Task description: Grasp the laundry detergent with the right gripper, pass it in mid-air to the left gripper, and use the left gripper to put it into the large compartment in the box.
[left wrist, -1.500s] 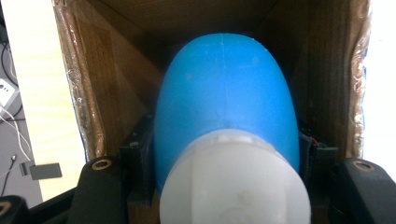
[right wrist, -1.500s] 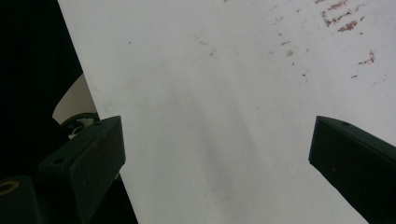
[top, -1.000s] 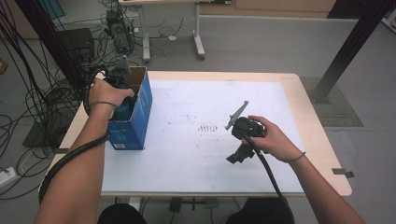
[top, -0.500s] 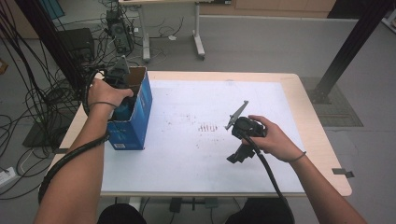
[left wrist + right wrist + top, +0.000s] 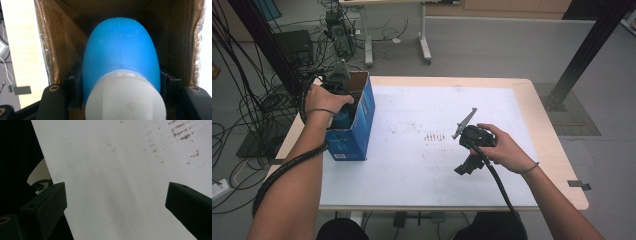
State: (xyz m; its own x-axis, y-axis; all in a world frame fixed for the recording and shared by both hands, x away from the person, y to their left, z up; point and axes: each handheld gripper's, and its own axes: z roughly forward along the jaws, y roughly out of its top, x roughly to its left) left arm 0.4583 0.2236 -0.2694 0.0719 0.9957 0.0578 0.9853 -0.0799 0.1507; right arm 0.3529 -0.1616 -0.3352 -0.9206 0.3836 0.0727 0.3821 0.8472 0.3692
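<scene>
Bottle [image 5: 120, 57]: blue body with a white cap nearest the camera, lying along the left gripper's line of sight, down inside the box.
Box [image 5: 354, 127]: blue carton with a brown cardboard inside, open at the top, standing at the left end of the worktop [image 5: 412, 170] close to its edge.
Left gripper [image 5: 343, 107]: reached into the box mouth; its jaws are clamped on the bottle, one on each side of the blue body just past the cap.
Right gripper [image 5: 466, 167]: held over the bare middle of the worktop, well apart from the box, jaws wide apart and holding nothing.
Step in hand: judged as moving the bottle through the box opening; which way cannot be told.
Risk, fit: the bottle nearly fills the opening, so a tilted pull or push could catch it on a cardboard wall.
Risk, box: nothing steadies the box, so a snag could drag or tip it toward the near edge.
Risk, grip: the rounded, smooth body could slide out of the jaws.
</scene>
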